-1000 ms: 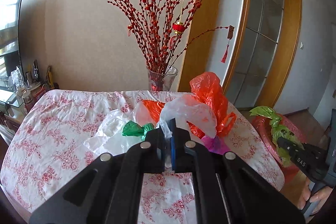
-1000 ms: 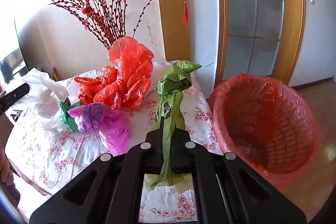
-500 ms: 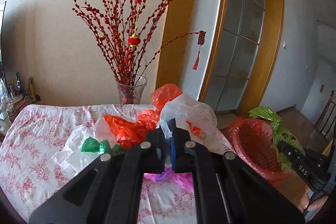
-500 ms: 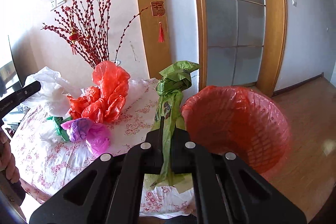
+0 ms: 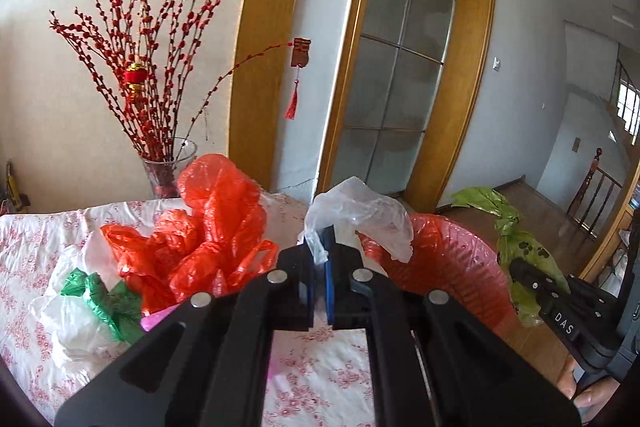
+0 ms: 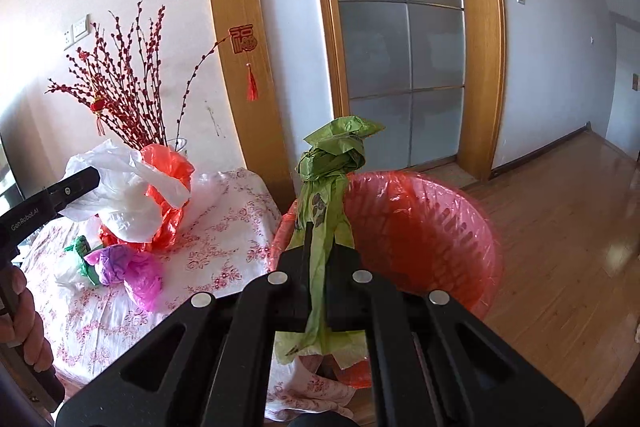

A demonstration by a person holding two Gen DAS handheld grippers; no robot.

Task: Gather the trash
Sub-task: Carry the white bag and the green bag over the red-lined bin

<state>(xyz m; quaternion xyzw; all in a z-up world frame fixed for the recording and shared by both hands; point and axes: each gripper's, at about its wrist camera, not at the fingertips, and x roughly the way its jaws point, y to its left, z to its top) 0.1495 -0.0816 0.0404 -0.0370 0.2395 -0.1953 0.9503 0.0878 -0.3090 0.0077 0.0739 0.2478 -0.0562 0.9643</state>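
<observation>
My left gripper (image 5: 319, 259) is shut on a white plastic bag (image 5: 360, 213) and holds it near the near rim of the red-lined trash basket (image 5: 448, 263). My right gripper (image 6: 319, 251) is shut on a green plastic bag (image 6: 332, 155) at the basket's (image 6: 424, 227) left rim. The left gripper with the white bag (image 6: 116, 195) shows at the left in the right wrist view. The right gripper and green bag (image 5: 516, 243) show at the right in the left wrist view. Red (image 5: 212, 227), green (image 5: 104, 295), purple (image 6: 128, 267) and white bags lie on the table.
The table has a floral cloth (image 6: 224, 239) and a glass vase of red branches (image 5: 160, 131) at the back. The basket stands off the table's right end, in front of a wood-framed glass door (image 6: 404, 39). Wooden floor (image 6: 560, 227) lies to the right.
Both grippers have swung right, away from the table, carrying their bags toward the basket. The basket now fills more of both views.
</observation>
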